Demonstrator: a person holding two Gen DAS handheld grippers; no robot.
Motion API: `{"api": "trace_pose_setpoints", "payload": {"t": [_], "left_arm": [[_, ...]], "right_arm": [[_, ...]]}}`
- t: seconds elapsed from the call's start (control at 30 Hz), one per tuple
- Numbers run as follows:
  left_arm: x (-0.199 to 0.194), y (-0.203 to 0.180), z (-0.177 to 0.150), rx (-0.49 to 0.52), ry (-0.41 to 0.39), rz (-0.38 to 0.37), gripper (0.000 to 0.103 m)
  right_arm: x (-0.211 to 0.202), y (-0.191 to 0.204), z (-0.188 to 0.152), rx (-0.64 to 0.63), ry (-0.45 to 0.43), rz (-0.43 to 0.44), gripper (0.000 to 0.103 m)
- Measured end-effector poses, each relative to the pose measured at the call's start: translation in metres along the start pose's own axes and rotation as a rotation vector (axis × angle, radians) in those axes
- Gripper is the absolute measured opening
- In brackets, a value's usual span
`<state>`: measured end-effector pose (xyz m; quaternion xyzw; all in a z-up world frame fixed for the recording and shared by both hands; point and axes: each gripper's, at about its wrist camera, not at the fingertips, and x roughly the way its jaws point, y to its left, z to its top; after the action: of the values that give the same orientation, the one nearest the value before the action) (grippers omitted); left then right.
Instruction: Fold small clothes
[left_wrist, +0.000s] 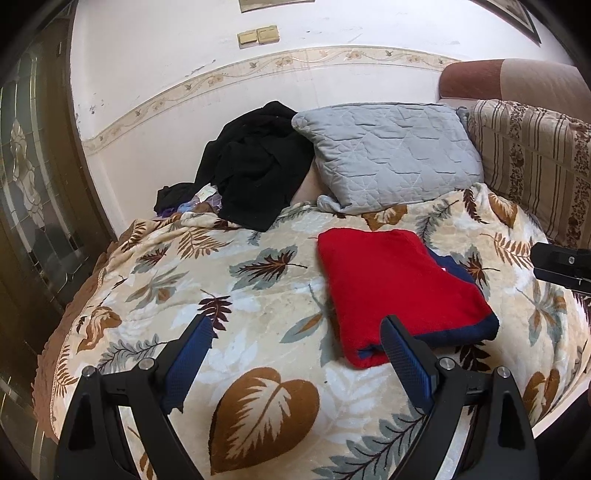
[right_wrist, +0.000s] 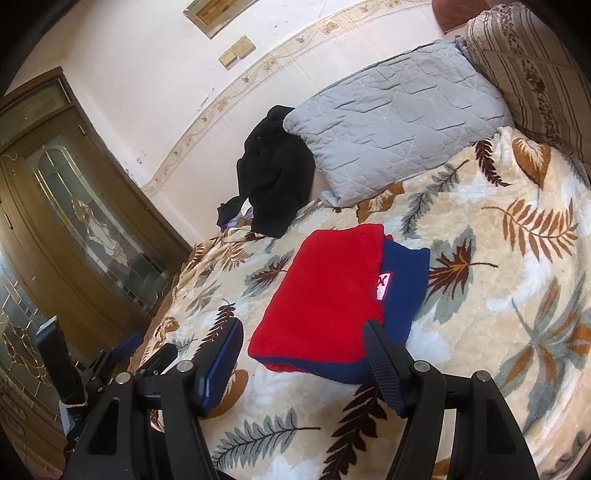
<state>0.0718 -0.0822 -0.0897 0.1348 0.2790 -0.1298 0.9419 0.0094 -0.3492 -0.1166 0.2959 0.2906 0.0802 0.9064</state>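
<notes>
Red-and-navy garment (left_wrist: 391, 291) lies folded flat on bed (left_wrist: 258, 295), black clothes pile (left_wrist: 255, 166) at 11 o'clock awaiting; both grippers' fingers (left_wrist: 192, 347) wide, empty.

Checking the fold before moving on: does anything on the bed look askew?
The red and navy garment is folded unevenly: its navy layer juts out past the red along one side. The black clothes lie crumpled against the grey pillow.

Folded red garment (left_wrist: 395, 291) on leaf-print blanket (left_wrist: 258, 295)
</notes>
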Motion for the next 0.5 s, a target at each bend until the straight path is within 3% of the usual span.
{"api": "trace_pose_setpoints", "payload": {"t": [0.5], "left_arm": [[-0.0016, 0.0023, 0.0009, -0.006, -0.008, 0.005, 0.092]], "right_arm": [[-0.0006, 0.0012, -0.0001, -0.003, -0.015, 0.005, 0.071]]}}
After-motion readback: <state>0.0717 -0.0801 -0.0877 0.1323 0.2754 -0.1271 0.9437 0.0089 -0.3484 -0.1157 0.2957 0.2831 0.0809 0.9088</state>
